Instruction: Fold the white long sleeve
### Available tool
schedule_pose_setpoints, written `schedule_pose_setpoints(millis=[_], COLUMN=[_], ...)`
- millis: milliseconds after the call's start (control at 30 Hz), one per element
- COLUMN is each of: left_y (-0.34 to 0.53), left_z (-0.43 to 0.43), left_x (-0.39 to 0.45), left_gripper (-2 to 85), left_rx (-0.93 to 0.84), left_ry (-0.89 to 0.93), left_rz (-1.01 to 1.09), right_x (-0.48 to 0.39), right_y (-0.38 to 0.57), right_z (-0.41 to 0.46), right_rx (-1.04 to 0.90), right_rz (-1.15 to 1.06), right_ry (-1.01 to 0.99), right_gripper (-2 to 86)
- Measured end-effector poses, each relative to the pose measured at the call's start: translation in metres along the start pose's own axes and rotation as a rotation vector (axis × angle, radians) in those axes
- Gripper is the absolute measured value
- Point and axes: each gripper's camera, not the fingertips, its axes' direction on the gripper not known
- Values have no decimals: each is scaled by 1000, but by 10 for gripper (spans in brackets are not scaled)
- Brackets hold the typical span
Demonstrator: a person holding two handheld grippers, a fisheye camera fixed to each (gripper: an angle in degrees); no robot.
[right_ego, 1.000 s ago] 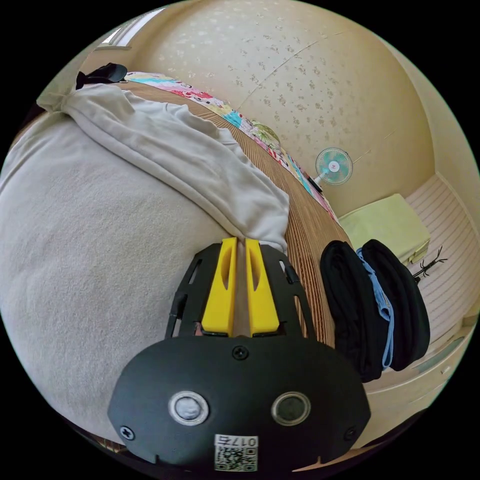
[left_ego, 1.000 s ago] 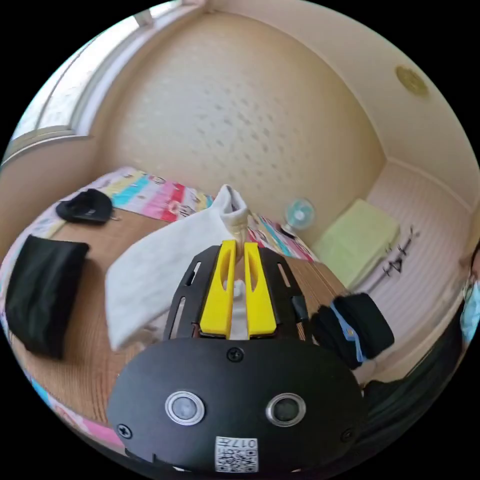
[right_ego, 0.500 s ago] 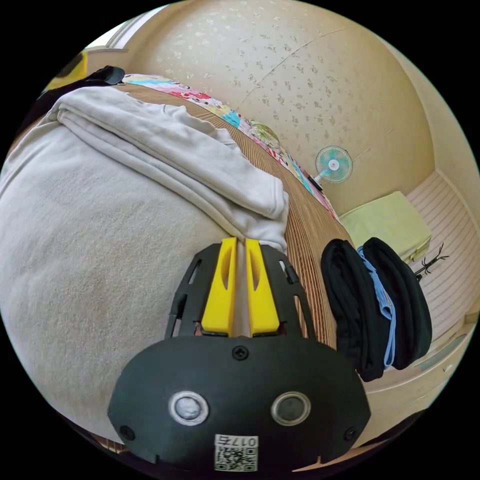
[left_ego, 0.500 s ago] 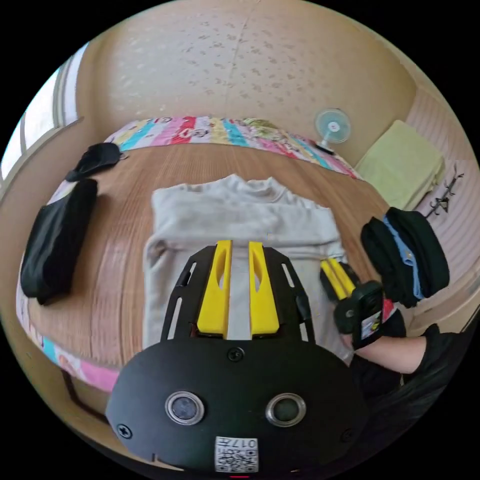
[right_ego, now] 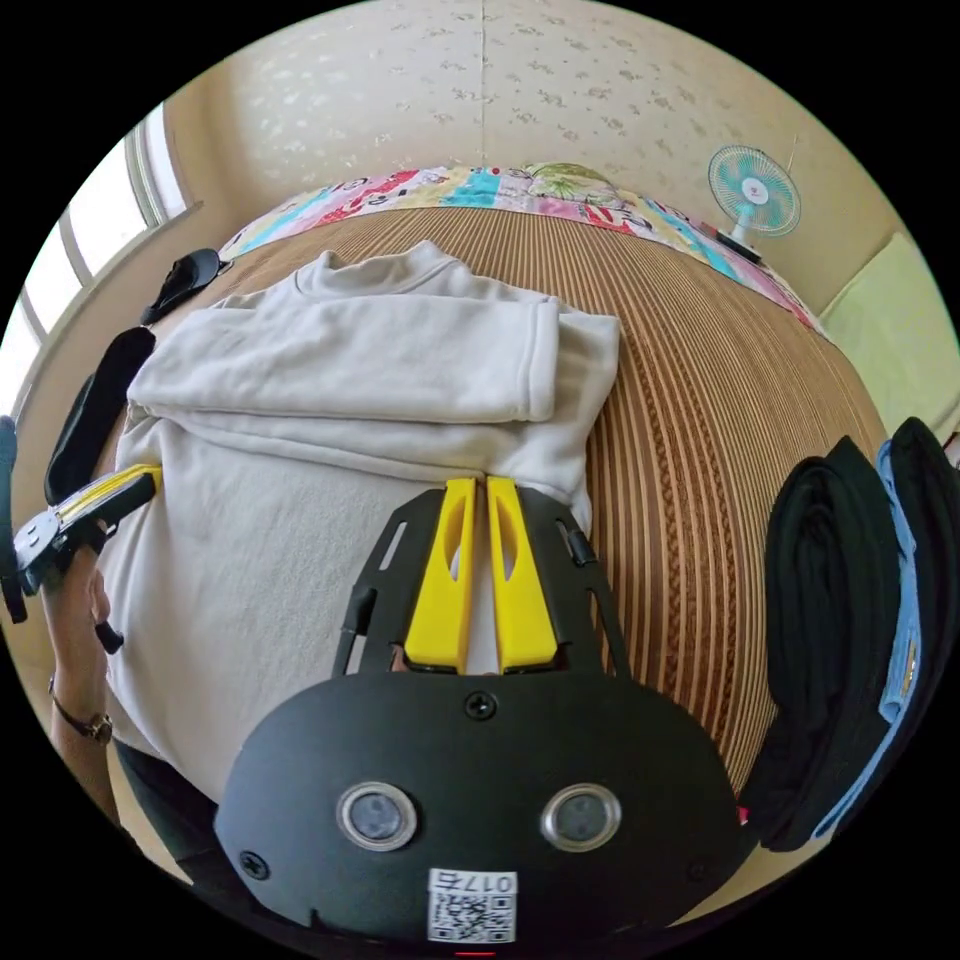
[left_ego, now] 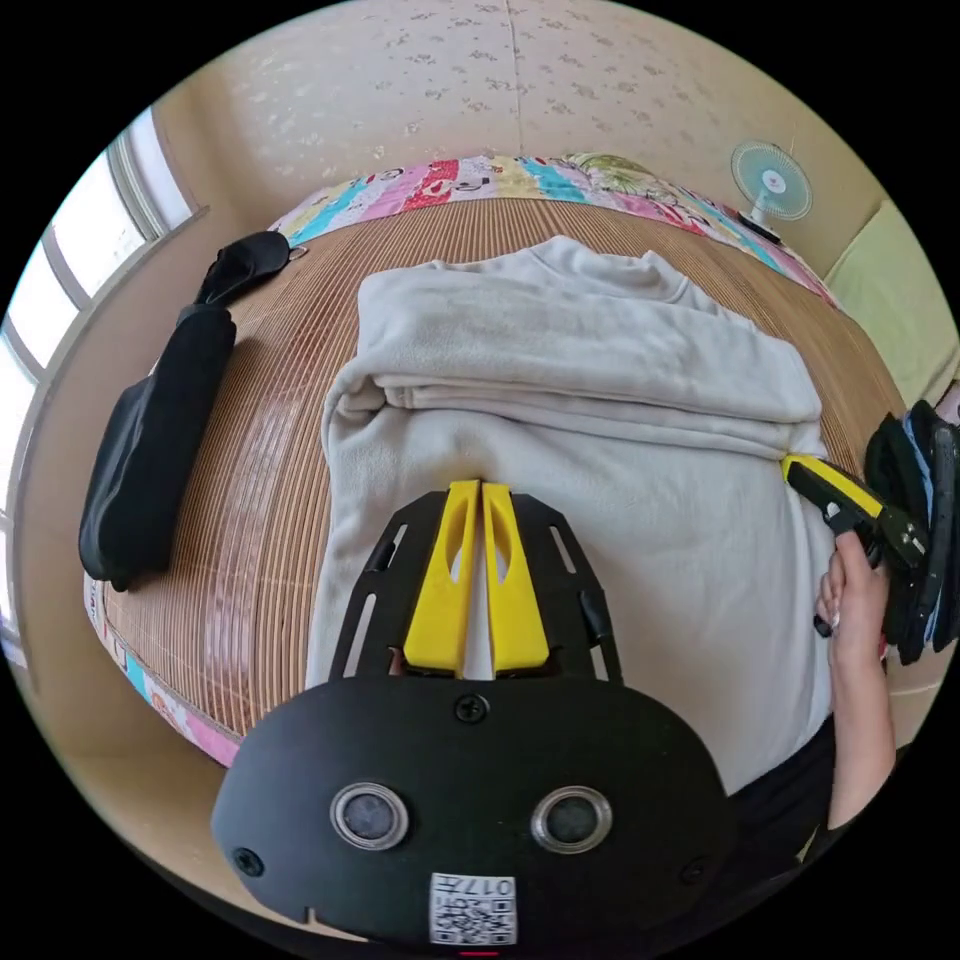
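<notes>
The white long sleeve (left_ego: pixel 620 500) lies flat on the woven bed mat (left_ego: pixel 270 400), collar away from me, with both sleeves folded across the chest (right_ego: pixel 360 370). My left gripper (left_ego: pixel 478 490) hovers over the body below the sleeve fold, jaws shut with nothing between them. It also appears beside the shirt's left side (right_ego: pixel 148 478). My right gripper (right_ego: pixel 480 486) has its jaws close together at the shirt's right edge (left_ego: pixel 790 463). I cannot tell whether any cloth is pinched there. A hand (left_ego: pixel 850 590) holds it.
A black folded garment (left_ego: pixel 150 440) and a small black item (left_ego: pixel 245 265) lie on the mat to the left. A stack of dark folded clothes with a blue piece (right_ego: pixel 860 640) sits on the right. A fan (right_ego: pixel 752 190) stands behind a striped quilt (left_ego: pixel 470 180).
My left gripper let go of the sleeve cuff, which now lies across the chest, and its jaws closed. Both cameras pulled up and back from the shirt.
</notes>
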Motion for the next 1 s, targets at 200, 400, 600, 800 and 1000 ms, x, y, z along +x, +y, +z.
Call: schedule_pose_setpoints(millis=[200,400,600,800,1000], left_y=[-49,-64,-63,-68,-80], left_z=[37,52,50,40,16], left_x=[-31,-59,-79,-108,-102], left_gripper=[-10,-10,-10,-10,-10], left_rx=[37,57,78,84,87], left_ry=[129,199,222,283,144], left_rz=[-69,-120,-127,-146,-94], right_x=[-49,-50,-42,-15,-16], right_y=[-65,-109,-131,-30,60], right_z=[34,42,20,-92,-110], right_rx=[55,65,-17,50,120], right_rz=[-119,-120,-105,56,6], right_ry=[310,304,220,-105,-183], right_gripper=[19,17,17,22,40])
